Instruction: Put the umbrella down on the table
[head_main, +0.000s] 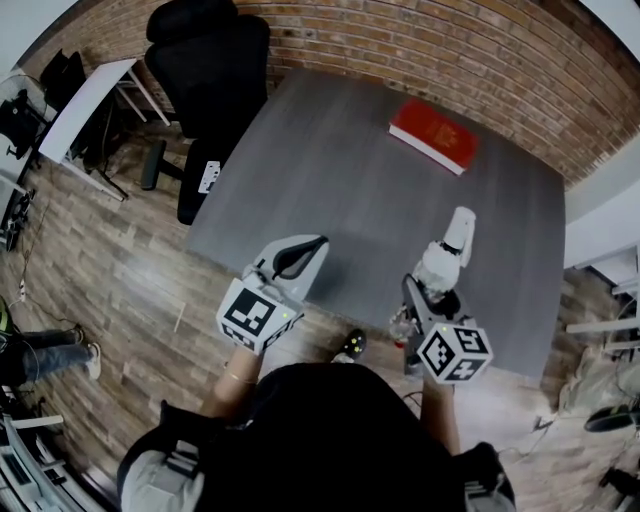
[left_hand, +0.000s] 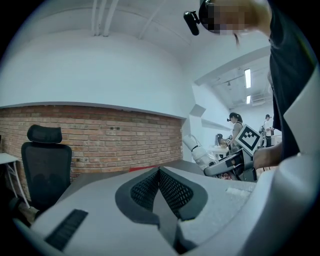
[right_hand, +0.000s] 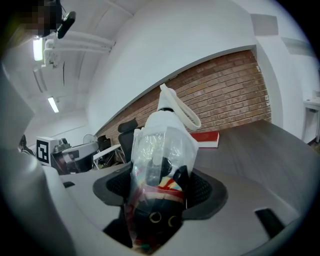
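Right gripper (right_hand: 159, 197) clamped on folded, plastic-sleeved umbrella (right_hand: 161, 160), held over near edge of table (head_main: 330, 170) — not yet set down. Left gripper (left_hand: 160, 190) empty, fingers together. Umbrella seemingly clear of tabletop — lowering, release remain.

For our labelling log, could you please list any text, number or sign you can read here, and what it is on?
No words or numbers can be read.
Red book: nothing legible on its cover.
White tag on the black chair: too small.
Umbrella: coloured pattern only, no print.
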